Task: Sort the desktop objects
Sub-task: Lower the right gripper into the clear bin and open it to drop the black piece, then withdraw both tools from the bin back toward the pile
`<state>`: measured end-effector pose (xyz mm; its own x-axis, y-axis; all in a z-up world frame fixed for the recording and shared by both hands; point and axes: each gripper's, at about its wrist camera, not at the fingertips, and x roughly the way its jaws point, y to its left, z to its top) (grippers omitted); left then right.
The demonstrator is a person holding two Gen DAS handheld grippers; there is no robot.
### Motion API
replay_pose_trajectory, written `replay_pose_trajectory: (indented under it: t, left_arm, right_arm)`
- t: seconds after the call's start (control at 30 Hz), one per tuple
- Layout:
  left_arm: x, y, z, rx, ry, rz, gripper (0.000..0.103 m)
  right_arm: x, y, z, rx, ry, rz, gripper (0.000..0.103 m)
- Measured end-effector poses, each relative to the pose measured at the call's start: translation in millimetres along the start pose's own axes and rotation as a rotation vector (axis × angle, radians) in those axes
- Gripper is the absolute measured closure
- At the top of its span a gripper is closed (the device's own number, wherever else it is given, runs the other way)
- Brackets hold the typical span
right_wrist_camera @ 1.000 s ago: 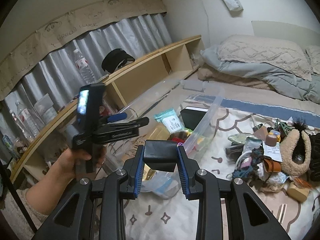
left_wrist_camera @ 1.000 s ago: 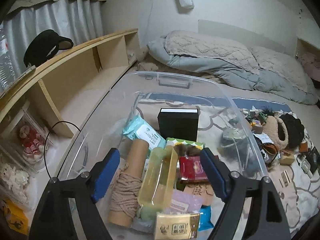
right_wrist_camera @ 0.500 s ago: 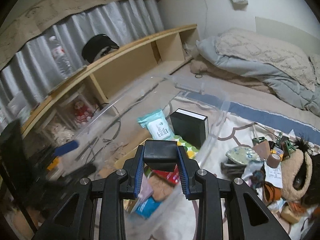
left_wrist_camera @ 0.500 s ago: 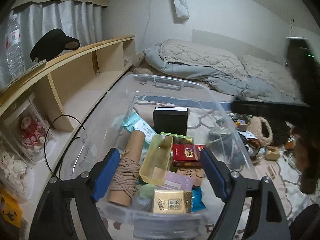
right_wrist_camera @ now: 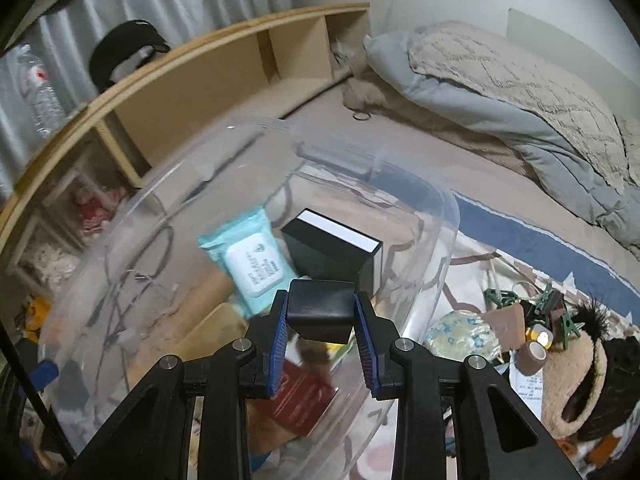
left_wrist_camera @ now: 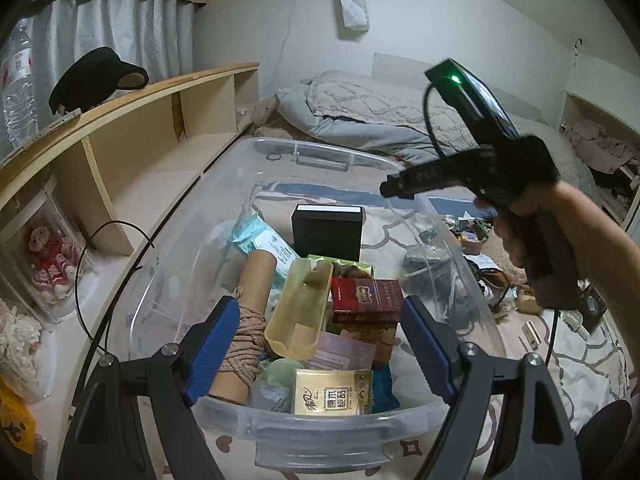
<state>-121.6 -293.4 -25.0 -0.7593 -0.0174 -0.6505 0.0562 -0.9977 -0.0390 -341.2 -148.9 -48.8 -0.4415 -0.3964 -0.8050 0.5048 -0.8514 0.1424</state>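
A clear plastic bin stands on the patterned bedspread. Inside lie a black box with a white edge, a teal wipes pack, a twine-wrapped cardboard tube, a yellow tray, a red pack and a gold pack. My left gripper stands open above the bin's near rim, holding nothing. My right gripper is shut on a small black box, poised over the bin near its right wall. In the left wrist view a hand carries the right gripper above the bin's right rim.
A wooden shelf runs along the left, with a black cap and a water bottle on top. Rumpled bedding lies behind the bin. Loose small items and a fuzzy slipper lie right of it.
My right gripper swung left and tilted down, bringing the small black box over the bin; it came into the left wrist view from the right. The left gripper drew back slightly.
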Motion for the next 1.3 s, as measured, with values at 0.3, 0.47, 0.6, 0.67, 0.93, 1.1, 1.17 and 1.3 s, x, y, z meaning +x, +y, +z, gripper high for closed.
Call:
replay_pose_trajectory:
  t: [0.3,0.47,0.6,0.67,0.93,1.1,1.17,1.3]
  left_arm:
    - [10.5,-2.6,-2.1,0.007,0.018,-0.011,0.02]
    - [10.0,-3.5,-2.5,0.007,0.022,-0.006,0.02]
    - [8.7,-4.7,-2.6,0.008,0.019,-0.007,0.02]
    - [6.7,-6.6,-2.6,0.01,0.018,-0.006,0.02]
    - [-3.5,-13.4,-1.1,0.004,0.012,0.002,0.02]
    - [-9.6,-19.7,1.3,0.005,0.005,0.007,0.02]
    - [-12.6,-22.7,2.3,0.008,-0.002,0.014,0.02]
    - [-18.7,-29.3,3.9,0.009,-0.01,0.024,0.02]
  right_arm:
    - [9.0,-18.4,13.0,0.05,-0.022,-0.03,0.05]
    - [1.6,-15.0,8.8,0.032,-0.052,0.007,0.04]
    - [-3.7,-11.2,6.3,0.019,-0.054,0.02,0.04]
    - [-7.5,-8.9,4.2,0.012,-0.058,0.026,0.04]
    - [-32.7,-0.9,-9.7,-0.019,-0.096,0.135,0.039]
    - [-49.1,0.8,-19.6,-0.033,-0.132,0.173,0.023]
    - [-55.3,-0.3,-24.3,-0.032,-0.146,0.173,0.023]
    - [-67.5,-1.8,-34.8,-0.039,-0.176,0.17,0.006]
